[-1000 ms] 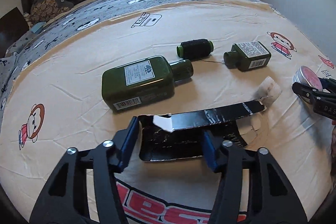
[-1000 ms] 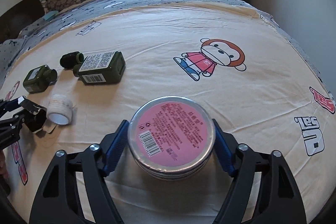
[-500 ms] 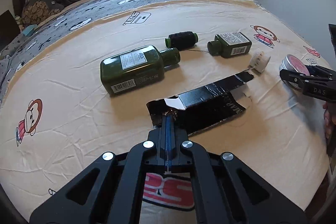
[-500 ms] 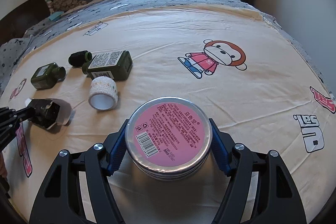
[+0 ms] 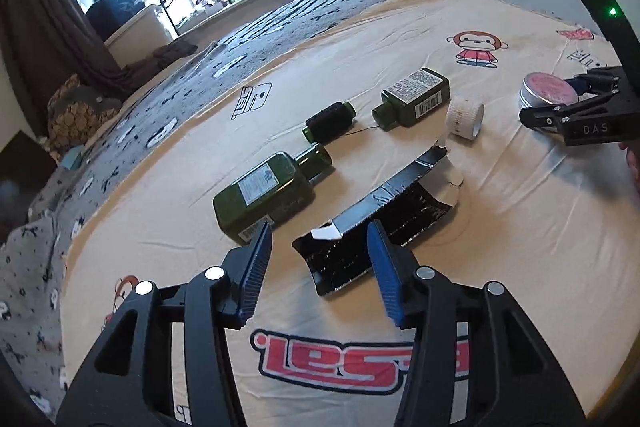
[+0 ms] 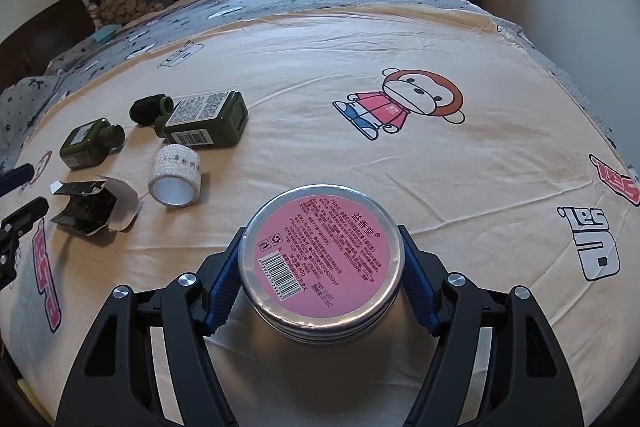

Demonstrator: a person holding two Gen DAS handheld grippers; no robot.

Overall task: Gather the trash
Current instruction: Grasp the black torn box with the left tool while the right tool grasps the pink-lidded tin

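Bed surface: a cream cotton sheet printed with cartoon monkeys and red lettering (image 5: 500, 227) is spread over the mattress; a grey patterned blanket (image 5: 248, 39) is seen beyond it, toward the window.

Left gripper (image 5: 318, 267): the jaws are held apart, nothing between the blue pads. The near end of a torn, flattened black cardboard box with a white inner flap (image 5: 384, 223) lies just ahead of the gap, flat on the sheet. From the right wrist view the same box (image 6: 86, 209) is seen end-on, its open mouth gaping, close to the left gripper's fingertips (image 6: 24, 211).

Right gripper (image 6: 322, 283): the pads are pressed against both sides of a round silver tin with a pink printed label (image 6: 320, 259); the tin is clamped and sits on the sheet. In the left wrist view the tin (image 5: 546, 93) is partly hidden behind the right gripper's black frame.

Around the box:
- a large dark green glass bottle with a white label (image 5: 266, 197), lying on its side just left of the box, beside the left pad;
- a black spool of thread with green ends (image 5: 330, 121), a loose strand trailing;
- a small dark green square bottle with a barcode label (image 5: 414, 99), on its side;
- a white roll of patterned tape (image 5: 464, 115), near the box's far end, between the box and the tin.
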